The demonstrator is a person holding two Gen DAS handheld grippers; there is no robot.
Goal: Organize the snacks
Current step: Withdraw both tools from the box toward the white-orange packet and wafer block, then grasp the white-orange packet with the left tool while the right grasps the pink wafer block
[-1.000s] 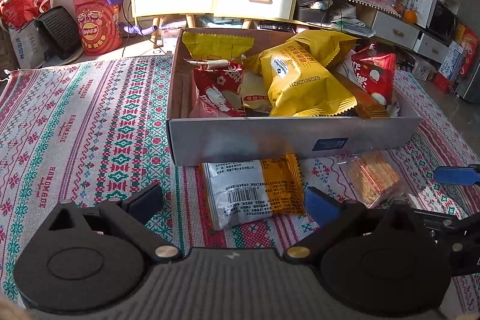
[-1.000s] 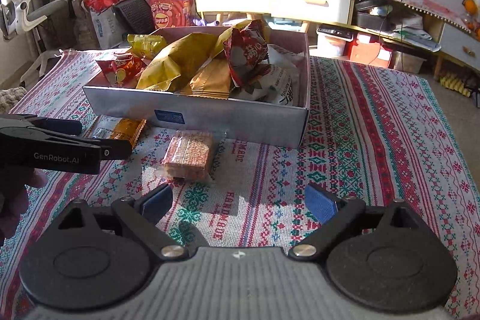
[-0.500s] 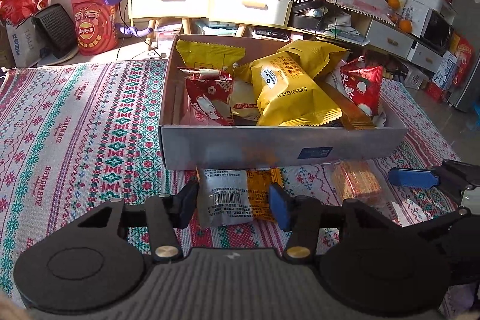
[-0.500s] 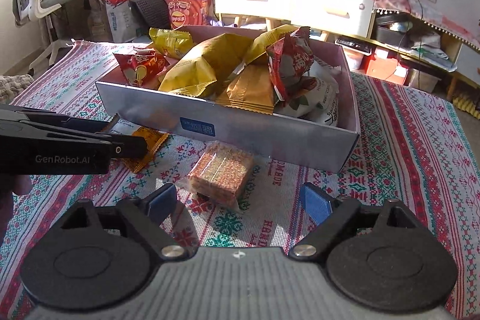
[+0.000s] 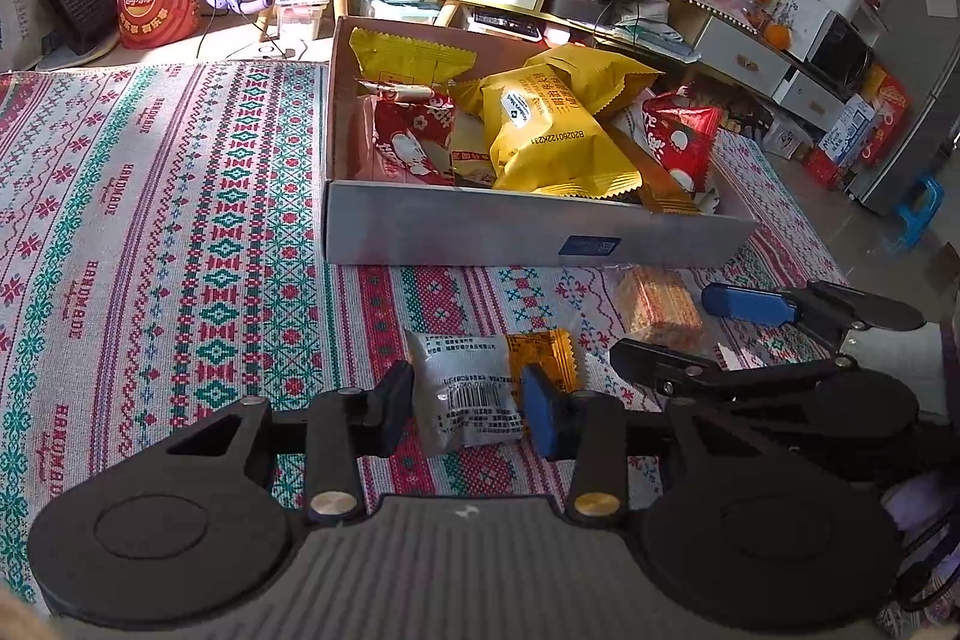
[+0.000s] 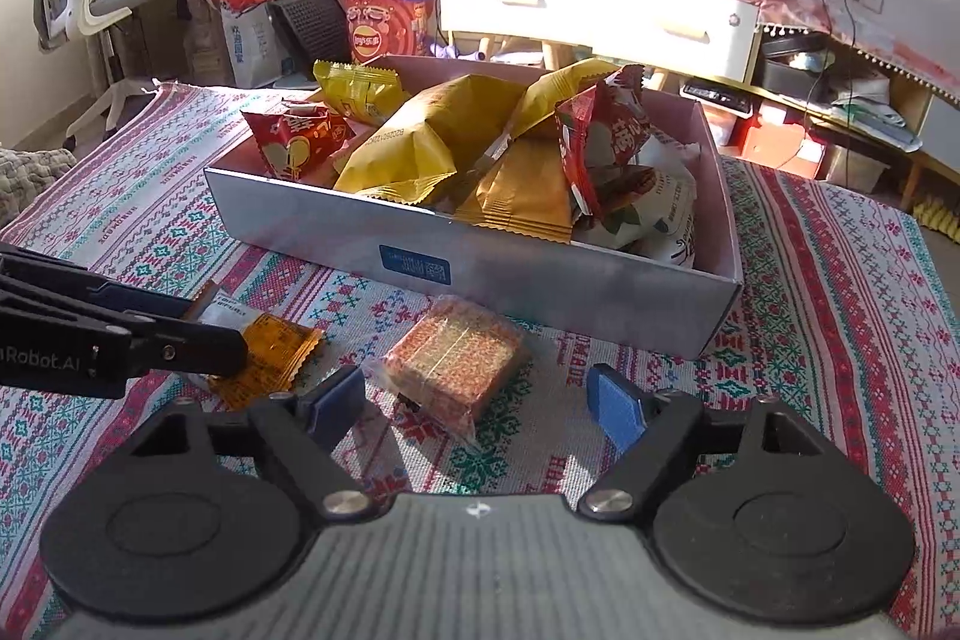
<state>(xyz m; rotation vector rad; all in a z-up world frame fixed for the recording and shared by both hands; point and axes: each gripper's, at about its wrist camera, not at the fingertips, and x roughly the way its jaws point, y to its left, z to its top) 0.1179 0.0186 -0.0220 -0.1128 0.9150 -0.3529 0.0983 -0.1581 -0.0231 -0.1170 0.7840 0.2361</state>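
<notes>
Sorting nearly done, judging by layout: desk under woven patterned cloth [image 5: 150,220], grey box [image 5: 528,235] at frame centre already heaped with yellow and red snack bags, only two packets visible outside it on the cloth, though the views don't cover the whole desk.

Box contents, left wrist view: big yellow bag [image 5: 552,130] on top in the middle, red bags at left and right of it, smaller yellow bag at the back left corner. Box looks close to full; more can only go on top of the pile.

Left outside:
- white-and-orange packet [image 5: 480,388], lower centre of left wrist view, flat on cloth, near the box front wall but apart from it.
- clear-wrapped cracker block [image 6: 456,358], centre of right wrist view, just in front of the box, beside the other packet.

Left hand-held gripper [image 5: 468,406]: jaws closing, packet between them, pads look to be touching both its edges, so gripping, or nearly.

Right hand-held gripper [image 6: 477,397]: jaws closing, wide apart, cracker block between them, pads not touching it yet. Not gripped.

Remaining, as I judge it: finish both grasps, lift each packet over the front wall, drop on the pile. Two items to go.
</notes>
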